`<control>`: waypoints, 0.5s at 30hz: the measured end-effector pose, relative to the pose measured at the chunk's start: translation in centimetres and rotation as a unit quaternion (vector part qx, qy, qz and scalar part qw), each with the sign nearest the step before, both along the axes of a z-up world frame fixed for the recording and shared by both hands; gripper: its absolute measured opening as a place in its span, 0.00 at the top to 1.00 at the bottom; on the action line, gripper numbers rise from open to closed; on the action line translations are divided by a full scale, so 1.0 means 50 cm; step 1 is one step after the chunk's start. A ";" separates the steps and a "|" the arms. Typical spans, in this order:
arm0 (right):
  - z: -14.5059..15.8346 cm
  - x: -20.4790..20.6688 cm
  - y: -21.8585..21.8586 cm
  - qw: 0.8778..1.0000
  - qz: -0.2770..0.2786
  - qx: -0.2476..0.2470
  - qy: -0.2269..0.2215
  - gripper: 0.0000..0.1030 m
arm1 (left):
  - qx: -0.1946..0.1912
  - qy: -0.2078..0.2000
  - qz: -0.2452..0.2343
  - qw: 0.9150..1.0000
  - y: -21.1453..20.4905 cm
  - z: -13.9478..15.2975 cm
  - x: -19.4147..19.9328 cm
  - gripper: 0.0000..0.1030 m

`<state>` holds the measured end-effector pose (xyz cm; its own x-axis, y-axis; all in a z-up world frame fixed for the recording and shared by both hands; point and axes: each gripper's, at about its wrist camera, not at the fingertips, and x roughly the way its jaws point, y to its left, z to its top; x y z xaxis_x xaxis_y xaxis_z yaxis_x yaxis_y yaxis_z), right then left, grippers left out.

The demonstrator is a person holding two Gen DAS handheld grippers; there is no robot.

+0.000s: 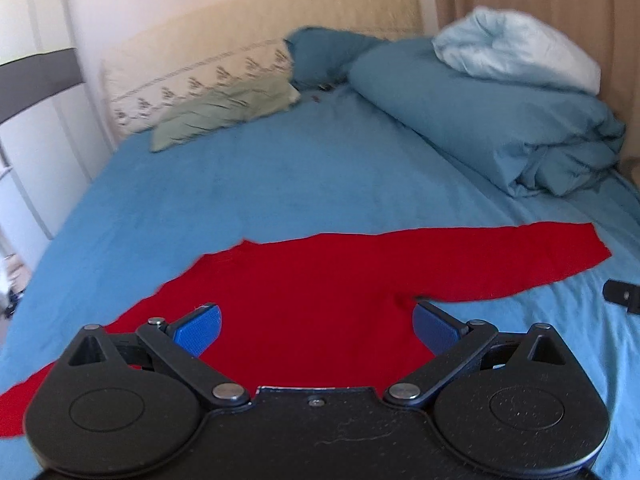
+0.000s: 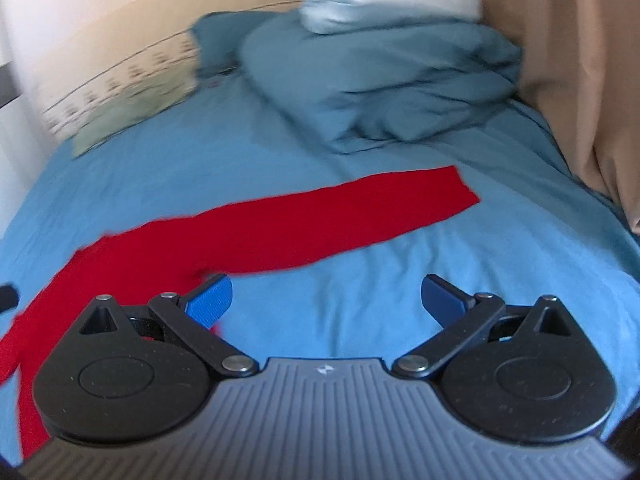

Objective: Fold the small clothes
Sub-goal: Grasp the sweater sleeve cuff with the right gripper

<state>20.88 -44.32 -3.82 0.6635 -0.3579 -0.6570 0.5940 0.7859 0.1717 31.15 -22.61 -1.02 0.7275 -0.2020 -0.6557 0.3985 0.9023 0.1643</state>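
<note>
A red long-sleeved top (image 1: 320,280) lies flat on the blue bed sheet (image 1: 240,184), one sleeve stretched out to the right. My left gripper (image 1: 316,330) is open, hovering over the body of the top with nothing between its blue pads. In the right wrist view the red sleeve (image 2: 340,216) runs from lower left to upper right. My right gripper (image 2: 326,300) is open and empty, over bare sheet (image 2: 500,240) just in front of the sleeve, its left pad (image 2: 210,302) over the red cloth near the armpit.
A folded blue duvet (image 1: 500,108) with a pale blue blanket (image 1: 516,48) on top lies at the back right. A patterned pillow (image 1: 200,76) and a green cloth (image 1: 224,114) lie at the headboard. A beige curtain (image 2: 580,60) hangs at the right bed edge.
</note>
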 end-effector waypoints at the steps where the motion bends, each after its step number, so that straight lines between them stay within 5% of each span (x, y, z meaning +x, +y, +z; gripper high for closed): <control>1: -0.017 0.017 -0.029 1.000 -0.012 0.007 0.000 0.00 | 0.001 0.009 -0.002 1.000 -0.022 -0.012 0.025 0.00; 15: -0.237 0.162 -0.346 0.982 -0.148 0.115 0.000 0.00 | 0.036 0.141 0.034 0.989 -0.208 -0.185 0.304 0.00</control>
